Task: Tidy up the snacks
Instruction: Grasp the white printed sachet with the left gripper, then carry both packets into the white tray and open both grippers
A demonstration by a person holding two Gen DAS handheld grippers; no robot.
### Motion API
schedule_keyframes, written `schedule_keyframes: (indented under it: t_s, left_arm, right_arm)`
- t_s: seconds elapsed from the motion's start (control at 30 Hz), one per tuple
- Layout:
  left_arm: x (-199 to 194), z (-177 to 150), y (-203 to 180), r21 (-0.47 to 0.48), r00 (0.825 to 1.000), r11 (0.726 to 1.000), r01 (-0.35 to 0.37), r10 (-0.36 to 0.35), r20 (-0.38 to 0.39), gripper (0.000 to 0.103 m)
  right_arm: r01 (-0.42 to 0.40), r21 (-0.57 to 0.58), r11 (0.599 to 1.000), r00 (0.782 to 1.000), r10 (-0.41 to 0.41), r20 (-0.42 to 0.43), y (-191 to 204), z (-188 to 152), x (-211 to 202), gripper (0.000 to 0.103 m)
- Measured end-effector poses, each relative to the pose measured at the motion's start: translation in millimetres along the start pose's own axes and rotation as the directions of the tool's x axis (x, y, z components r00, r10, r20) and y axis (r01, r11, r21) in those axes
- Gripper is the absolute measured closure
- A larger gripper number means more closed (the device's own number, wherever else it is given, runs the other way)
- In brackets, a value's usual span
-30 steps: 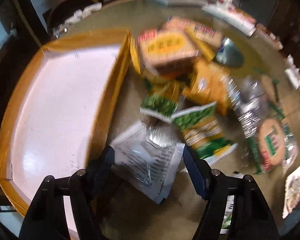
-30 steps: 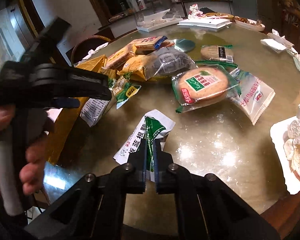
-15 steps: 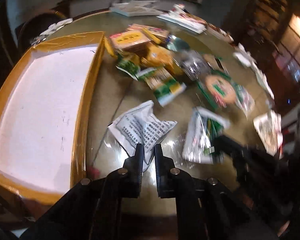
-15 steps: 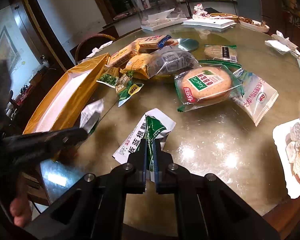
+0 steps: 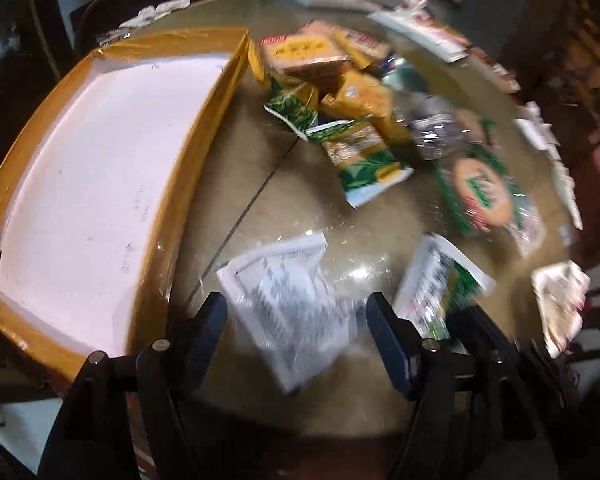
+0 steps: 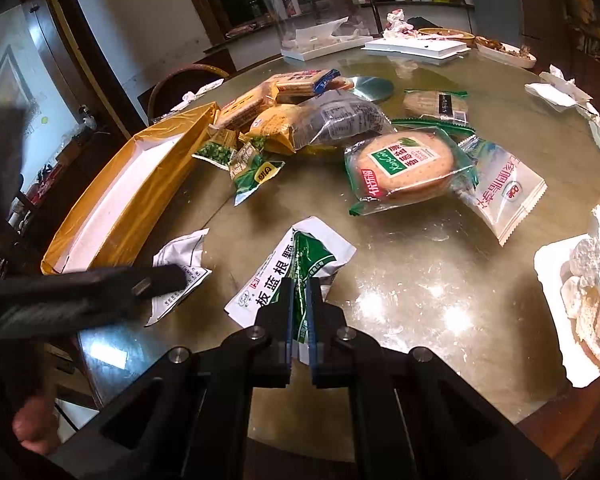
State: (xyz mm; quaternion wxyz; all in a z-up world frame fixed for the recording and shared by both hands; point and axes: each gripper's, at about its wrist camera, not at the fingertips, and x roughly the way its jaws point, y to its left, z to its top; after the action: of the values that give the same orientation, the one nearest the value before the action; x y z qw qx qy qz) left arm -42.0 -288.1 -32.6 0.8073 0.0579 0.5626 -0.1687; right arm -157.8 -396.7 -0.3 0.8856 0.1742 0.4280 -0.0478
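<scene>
At the far left lies the shallow tray [image 6: 112, 216] with yellow-taped walls and a bare white floor, resting along the edge of the round glossy desk [image 6: 420, 280]. Just beside its right wall the left gripper [image 5: 296, 316] hangs over a crumpled white sachet [image 5: 288, 300] printed with small black text; its jaws are opening, standing wide on either side of the sachet, whose picture is blurred, and the pads do not press on it. From the right wrist view that same sachet [image 6: 180, 268] lies flat on the desk with the dark left gripper crossing above its near corner. Next to the right is the green-and-white sachet [image 6: 296, 268] with large Chinese characters; the right gripper [image 6: 299, 312] has its jaws closed tight on the sachet's near edge, pinching the foil between the two pads while the rest lies on the desk. Farther back, near the tray's far corner, sits a heap of snacks: two small green pea packets [image 6: 244, 160], orange biscuit packs [image 6: 252, 104] and a clear bag with dark print [image 6: 340, 120]. To the right of the heap lies a round cake in a green-edged wrapper [image 6: 408, 168], touching a white packet with a zigzag edge [image 6: 504, 192]. At the far right edge a white plate [image 6: 556, 264] holds pale pastries.
</scene>
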Motion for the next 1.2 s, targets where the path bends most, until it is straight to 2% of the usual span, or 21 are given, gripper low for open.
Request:
schedule_keyframes:
  t_s: [0.07,0.1,0.13,0.3,0.37,0.43,0.47,0.6,0.87,1.0,1.07,1.2]
  left_arm:
    - [5.6,4.2,-6.8,0.008,0.997,0.997,-0.073,0.073,0.036,0.033]
    - [7.7,2.7,-10.0,0.030,0.994,0.994,-0.103,0.101,0.044,0.038]
    - [5.8,-1.0,-11.0,0.061,0.993,0.993,-0.103,0.099,0.062,0.060]
    - [-7.9,-33.8,-10.4,0.182,0.984,0.978,-0.102,0.072,0.166,0.071]
    - [-10.2,-38.9,-8.9,0.198,0.984,0.978,-0.066,0.030,0.176,0.077]
    - [-15.0,-34.6,-2.5,0.173,0.983,0.983,0.054,-0.083,0.162,0.080]
    - [-18.6,-32.0,2.9,0.152,0.978,0.983,0.100,-0.125,0.166,0.081]
    - [-30.7,-32.9,10.4,0.112,0.958,0.976,0.184,-0.204,0.200,0.082]
    - [-82.6,-37.1,22.2,0.089,0.912,0.964,0.251,-0.266,0.311,0.083]
    - [-108.8,-28.1,49.3,0.045,0.887,0.968,0.247,-0.245,0.392,0.083]
    - [-119.1,-21.2,70.1,0.010,0.876,0.972,0.237,-0.218,0.431,0.083]
    - [-119.5,-7.8,119.5,-0.103,0.883,0.976,0.194,-0.128,0.451,0.083]
  right_arm:
    - [-0.002,-0.005,1.000,1.000,0.002,-0.001,0.4,-2.7,-1.8,0.096]
    - [-0.002,-0.008,1.000,1.000,0.002,-0.002,0.4,-3.7,-2.8,0.096]
    - [-0.002,-0.006,1.000,1.000,0.002,-0.002,-1.1,-4.3,-3.9,0.096]
    - [-0.005,-0.004,1.000,1.000,0.005,0.002,-5.4,-4.1,-3.4,0.096]
    - [0.007,-0.025,1.000,1.000,-0.007,0.001,-1.2,-3.0,-2.3,0.096]
    - [0.007,-0.040,0.999,1.000,-0.007,0.005,2.3,-2.1,-1.1,0.096]
    - [-0.002,-0.039,0.999,1.000,0.002,0.011,2.8,-2.1,-0.3,0.096]
    - [-0.041,-0.017,0.999,0.999,0.041,0.033,1.7,-6.0,-4.8,0.098]
    - [-0.070,-0.063,0.996,0.991,0.077,0.113,23.0,5.8,-31.0,0.099]
    - [-0.110,-0.107,0.988,0.981,0.126,0.149,44.2,19.4,-45.3,0.099]
    - [-0.158,-0.134,0.978,0.971,0.178,0.159,59.3,29.3,-49.8,0.099]
    - [-0.238,-0.202,0.950,0.953,0.268,0.139,104.7,44.3,-42.2,0.099]
